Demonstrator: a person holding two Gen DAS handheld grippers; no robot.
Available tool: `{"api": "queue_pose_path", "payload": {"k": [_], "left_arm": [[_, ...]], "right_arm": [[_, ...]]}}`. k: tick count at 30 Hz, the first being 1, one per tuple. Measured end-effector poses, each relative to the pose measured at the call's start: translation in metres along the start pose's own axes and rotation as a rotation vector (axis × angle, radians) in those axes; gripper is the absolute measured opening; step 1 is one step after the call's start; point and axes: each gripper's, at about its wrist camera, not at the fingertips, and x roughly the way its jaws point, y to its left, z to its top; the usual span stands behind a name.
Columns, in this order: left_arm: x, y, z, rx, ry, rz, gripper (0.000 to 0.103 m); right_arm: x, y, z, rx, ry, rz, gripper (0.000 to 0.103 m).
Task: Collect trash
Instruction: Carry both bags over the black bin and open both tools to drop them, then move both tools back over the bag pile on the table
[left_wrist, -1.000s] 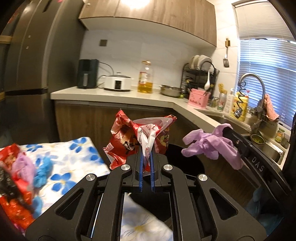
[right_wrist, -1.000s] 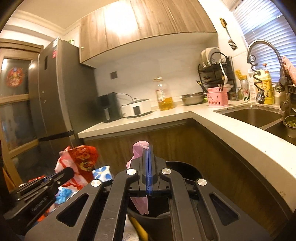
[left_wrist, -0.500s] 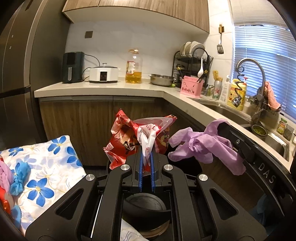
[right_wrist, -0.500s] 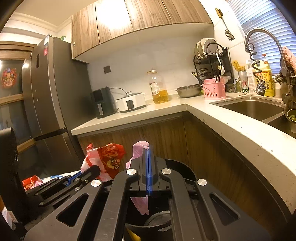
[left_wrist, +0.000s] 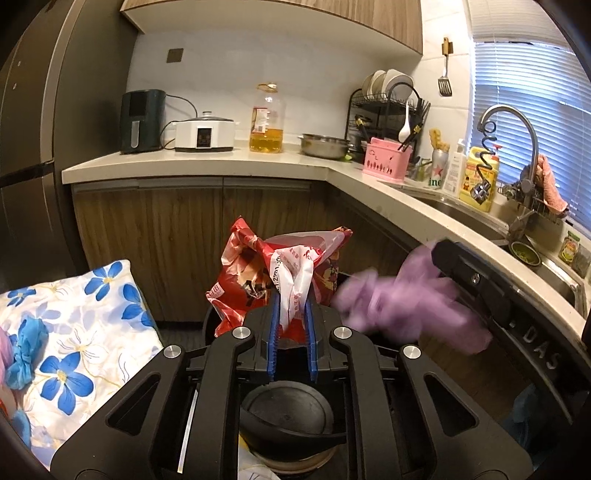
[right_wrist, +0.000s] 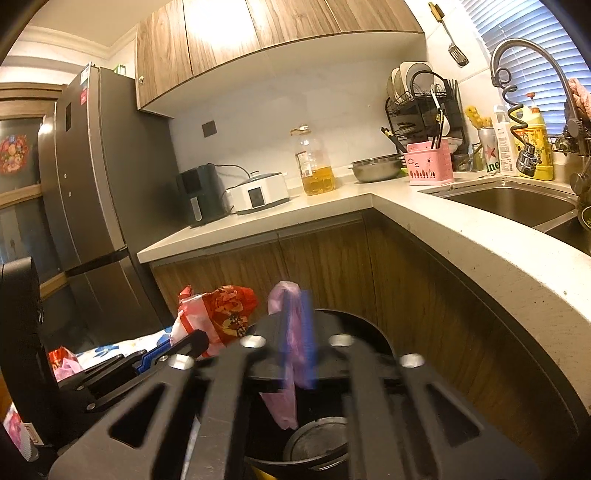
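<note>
Jaws on both grippers have just been opening over the black bin (left_wrist: 288, 410): my right gripper (right_wrist: 297, 343) is freeing the purple glove (left_wrist: 410, 306) at three o'clock, my left gripper (left_wrist: 291, 332) loosening around the red snack bag (left_wrist: 251, 273), so both drops look imminent.

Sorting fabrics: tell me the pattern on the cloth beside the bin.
Blue flowers on the white floral cloth, clearest in the left wrist view.

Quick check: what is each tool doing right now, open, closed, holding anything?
Left tool: jaws just opening, red snack bag between them, above the black bin.
Right tool: jaws just opening, purple glove slipping out.
</note>
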Motion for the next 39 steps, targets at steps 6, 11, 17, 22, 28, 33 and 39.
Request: {"api": "queue_pose_path", "payload": {"k": [6,11,17,22,28,33,39], "left_arm": [[-0.002,0.001,-0.003,-0.001,-0.01,0.021,0.061],[-0.015,0.008,-0.006,-0.005,-0.037,0.066,0.081],[-0.037,0.018,-0.013,-0.024,-0.046,0.101,0.086],[-0.063,0.024,-0.02,-0.034,-0.061,0.142,0.086],[-0.097,0.034,-0.029,-0.053,-0.081,0.179,0.087],[-0.128,0.044,-0.038,-0.074,-0.099,0.213,0.087],[-0.171,0.057,-0.055,-0.087,-0.121,0.284,0.087]], "right_arm": [[-0.005,-0.004,-0.001,0.019,-0.009,-0.034,0.046],[-0.015,-0.005,-0.003,0.025,-0.013,-0.044,0.059],[-0.032,0.005,-0.007,0.009,-0.021,-0.036,0.067],[-0.053,0.019,-0.01,-0.015,-0.041,-0.025,0.071],[-0.077,0.034,-0.014,-0.025,-0.061,0.008,0.074],[-0.096,0.052,-0.018,-0.049,-0.08,0.041,0.074],[-0.12,0.076,-0.029,-0.084,-0.099,0.077,0.074]]}}
